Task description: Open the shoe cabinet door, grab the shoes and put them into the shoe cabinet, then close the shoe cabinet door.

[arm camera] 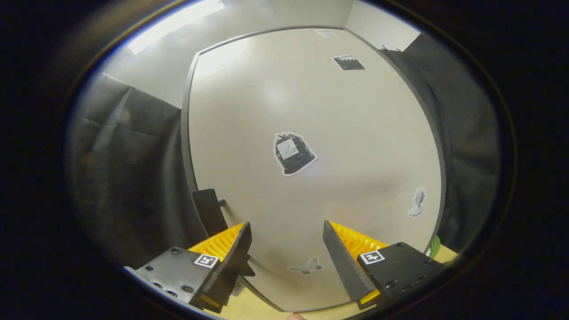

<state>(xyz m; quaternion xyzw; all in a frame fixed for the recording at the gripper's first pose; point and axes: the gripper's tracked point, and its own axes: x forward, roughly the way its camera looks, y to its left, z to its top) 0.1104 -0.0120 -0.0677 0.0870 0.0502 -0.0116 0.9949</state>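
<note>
**Open tool facing the shut cabinet door**

The tool point(286, 258) is spread wide, its two fingers well apart with nothing between them. Straight ahead of the fingers stands the pale shoe cabinet door point(338, 111), flat to the camera and apparently shut, with a dark frame around its edge.

A dark handle point(209, 213) sticks out at the door's edge, just beyond the left finger point(231, 262) and a little to its outer side; the finger does not touch it. The right finger point(344, 262) points at bare door panel.

Several stickers sit on the door: a dark bag-shaped sticker point(293, 153) beyond the gap between the fingers, a butterfly sticker point(306, 266) low down between the fingertips, a small bust sticker point(417, 202) beyond the right finger, and a dark square sticker point(349, 62) far up.

Black cloth point(129, 178) hangs on either side of the door. A strip of light wood floor point(266, 311) shows under the fingers.
</note>
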